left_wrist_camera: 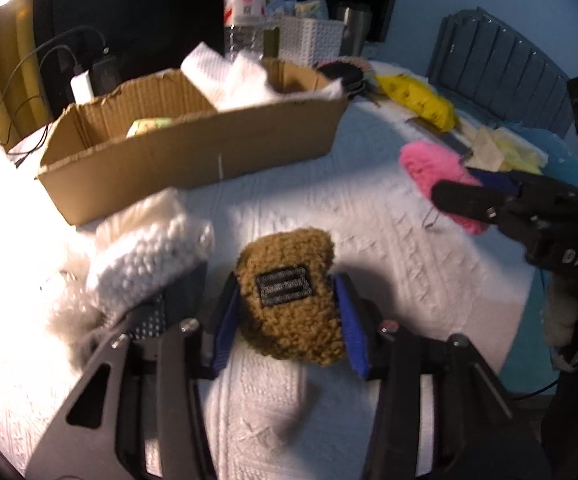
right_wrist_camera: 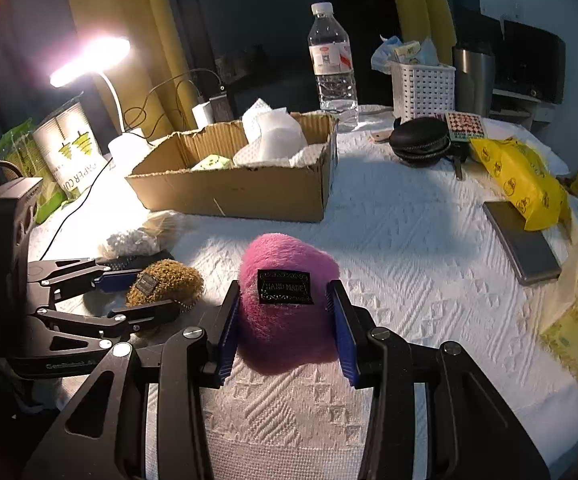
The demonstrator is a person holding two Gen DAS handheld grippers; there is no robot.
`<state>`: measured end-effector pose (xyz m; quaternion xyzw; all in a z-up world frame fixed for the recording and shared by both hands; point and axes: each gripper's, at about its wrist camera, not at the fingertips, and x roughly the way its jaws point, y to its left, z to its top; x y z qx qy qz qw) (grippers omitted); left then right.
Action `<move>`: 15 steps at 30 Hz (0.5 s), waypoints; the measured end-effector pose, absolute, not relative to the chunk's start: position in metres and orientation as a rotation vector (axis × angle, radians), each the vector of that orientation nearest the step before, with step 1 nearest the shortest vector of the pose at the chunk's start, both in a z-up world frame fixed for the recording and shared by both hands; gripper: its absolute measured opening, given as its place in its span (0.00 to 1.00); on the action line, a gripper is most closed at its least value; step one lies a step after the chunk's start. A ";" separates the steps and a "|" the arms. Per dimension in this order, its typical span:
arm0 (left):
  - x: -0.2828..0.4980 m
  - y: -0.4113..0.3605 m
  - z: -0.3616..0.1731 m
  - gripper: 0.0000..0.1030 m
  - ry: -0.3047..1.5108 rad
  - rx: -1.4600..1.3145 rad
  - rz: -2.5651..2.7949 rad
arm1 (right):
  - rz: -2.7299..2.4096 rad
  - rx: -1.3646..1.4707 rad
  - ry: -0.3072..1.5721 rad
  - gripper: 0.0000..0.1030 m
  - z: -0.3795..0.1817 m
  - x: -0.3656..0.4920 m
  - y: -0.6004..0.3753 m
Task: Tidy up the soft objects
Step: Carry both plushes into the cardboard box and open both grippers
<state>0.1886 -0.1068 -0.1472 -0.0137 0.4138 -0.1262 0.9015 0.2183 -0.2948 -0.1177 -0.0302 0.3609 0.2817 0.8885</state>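
Your left gripper (left_wrist_camera: 289,316) clamped a curly brown pouch (left_wrist_camera: 289,300); your right gripper (right_wrist_camera: 285,316) clamped a fuzzy pink pouch (right_wrist_camera: 287,300). Only the right view showed the lamp (right_wrist_camera: 89,60).

Lamplit table in a dim room
A bright desk lamp (right_wrist_camera: 89,60) shines over the white textured tablecloth (right_wrist_camera: 409,248); yellow curtains (right_wrist_camera: 129,8) hang behind.

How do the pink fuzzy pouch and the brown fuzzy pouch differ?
The pink fuzzy pouch has smooth, fine fur; the brown fuzzy pouch has coarse curly loops. The pink one sits between the right gripper pads, the brown one between the left gripper pads. Both carry a black sewn label.
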 end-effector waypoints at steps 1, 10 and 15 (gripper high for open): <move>0.188 -0.105 -0.140 0.46 0.840 -0.033 -0.270 | 0.584 -0.063 0.746 0.43 -0.116 0.219 -0.294; 0.191 -0.090 -0.091 0.46 0.722 -0.076 -0.320 | 0.580 -0.063 0.688 0.43 -0.090 0.227 -0.286; 0.200 -0.075 -0.075 0.46 0.684 -0.084 -0.306 | 0.583 -0.070 0.664 0.43 -0.078 0.236 -0.276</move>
